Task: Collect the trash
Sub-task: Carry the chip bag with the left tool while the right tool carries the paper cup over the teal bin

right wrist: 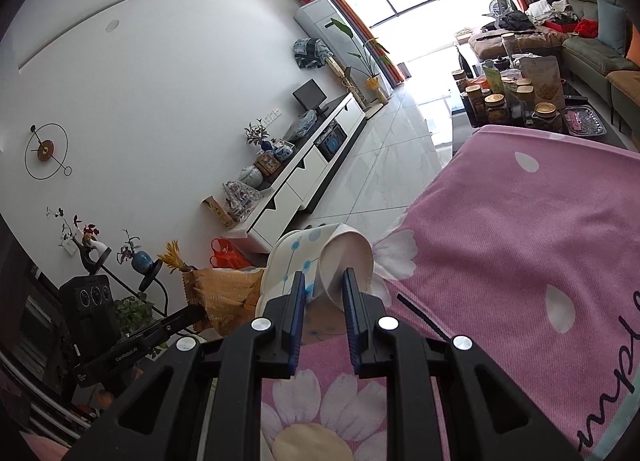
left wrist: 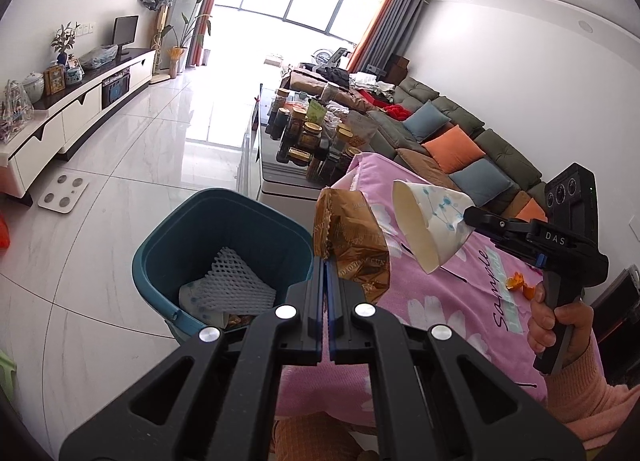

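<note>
Left hand-held gripper (left wrist: 325, 261): clamped on the gold foil wrapper (left wrist: 354, 245), beside the blue bin (left wrist: 224, 245).
Right hand-held gripper (right wrist: 323, 285): pinching the paper cup (right wrist: 320, 261) above the pink cloth (right wrist: 520, 241).
Handling: both seemed light, crushable; edge grip was enough.

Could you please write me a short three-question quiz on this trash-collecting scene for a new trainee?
1. True or false: the left tool is shut on a gold wrapper.
2. What does the right tool hold? A) a paper cup B) a jar C) a cushion
3. Fill in: white foam netting already lies in the blue ____.

Key:
1. True; its fingers pinch the wrapper's edge.
2. A; the paper cup sits squeezed between the fingers, above the pink cloth.
3. Bin; it stands on the floor beside the cloth-covered surface.
</note>
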A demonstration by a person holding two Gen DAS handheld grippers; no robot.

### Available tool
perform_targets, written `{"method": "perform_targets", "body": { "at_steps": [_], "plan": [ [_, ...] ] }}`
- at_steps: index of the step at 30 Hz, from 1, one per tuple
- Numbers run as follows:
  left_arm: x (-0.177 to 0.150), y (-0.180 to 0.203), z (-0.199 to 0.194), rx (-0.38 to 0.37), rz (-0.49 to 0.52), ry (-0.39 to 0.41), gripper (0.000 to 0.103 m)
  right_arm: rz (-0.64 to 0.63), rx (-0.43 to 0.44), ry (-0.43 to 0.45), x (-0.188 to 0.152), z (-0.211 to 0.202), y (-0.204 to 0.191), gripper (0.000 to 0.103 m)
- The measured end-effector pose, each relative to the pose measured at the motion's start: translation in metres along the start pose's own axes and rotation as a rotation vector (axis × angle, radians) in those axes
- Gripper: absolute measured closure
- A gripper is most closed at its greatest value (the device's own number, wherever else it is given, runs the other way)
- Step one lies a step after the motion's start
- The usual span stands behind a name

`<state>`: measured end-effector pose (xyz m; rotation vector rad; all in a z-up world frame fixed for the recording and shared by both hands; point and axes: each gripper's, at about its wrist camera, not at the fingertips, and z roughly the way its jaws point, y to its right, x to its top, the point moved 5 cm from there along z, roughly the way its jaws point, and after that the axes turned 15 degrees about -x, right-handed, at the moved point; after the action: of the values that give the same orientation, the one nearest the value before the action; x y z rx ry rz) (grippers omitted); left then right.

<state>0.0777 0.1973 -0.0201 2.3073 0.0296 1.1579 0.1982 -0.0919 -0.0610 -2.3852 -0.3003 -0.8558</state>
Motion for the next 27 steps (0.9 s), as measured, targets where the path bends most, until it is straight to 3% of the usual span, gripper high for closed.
{"method": "perform_targets", "body": {
  "at_steps": [27],
  "plan": [
    [-0.004, -0.048, 0.000, 0.103, -0.087, 0.006, 0.101, -0.090, 0.017, -0.058, 0.003, 0.044, -0.062, 0.086]
  ]
}}
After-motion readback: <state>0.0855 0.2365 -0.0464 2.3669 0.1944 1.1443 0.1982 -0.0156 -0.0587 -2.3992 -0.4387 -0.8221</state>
